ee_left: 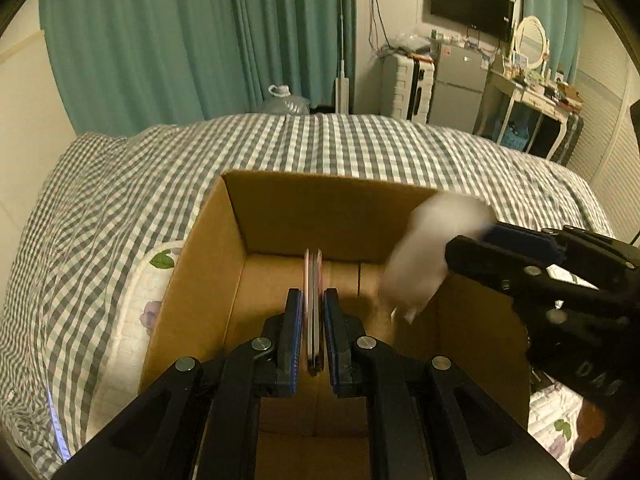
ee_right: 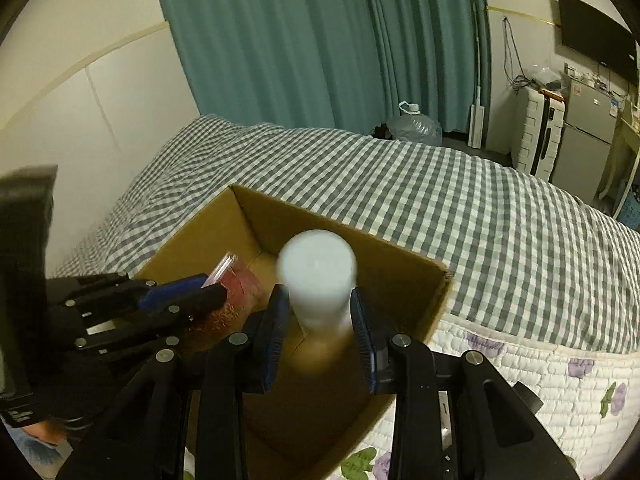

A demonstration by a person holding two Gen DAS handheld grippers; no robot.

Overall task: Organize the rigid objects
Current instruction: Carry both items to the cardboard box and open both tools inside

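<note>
An open cardboard box [ee_left: 320, 184] [ee_right: 400, 248] sits on the bed. My left gripper [ee_left: 313, 292] [ee_right: 212, 287] hangs over the box's inside with a thin pink flat case [ee_left: 313, 276] [ee_right: 236, 280] standing on edge between its jaws. Thin slivers of gap show beside the pads, so it is open. My right gripper [ee_right: 319, 293] [ee_left: 470, 240] reaches in over the box's right side. A white cylindrical bottle [ee_right: 318, 268] [ee_left: 428, 248] sits between its fingers, blurred, with small gaps to both pads. That gripper is open as well.
The box rests on a quilted floral pad [ee_right: 540, 364] over a grey-and-white checked bedspread [ee_left: 360, 140]. Teal curtains [ee_left: 180, 40], a water jug [ee_right: 416, 124], a white suitcase [ee_right: 536, 136], a small fridge [ee_left: 460, 80] and a dressing table [ee_left: 532, 96] stand beyond the bed.
</note>
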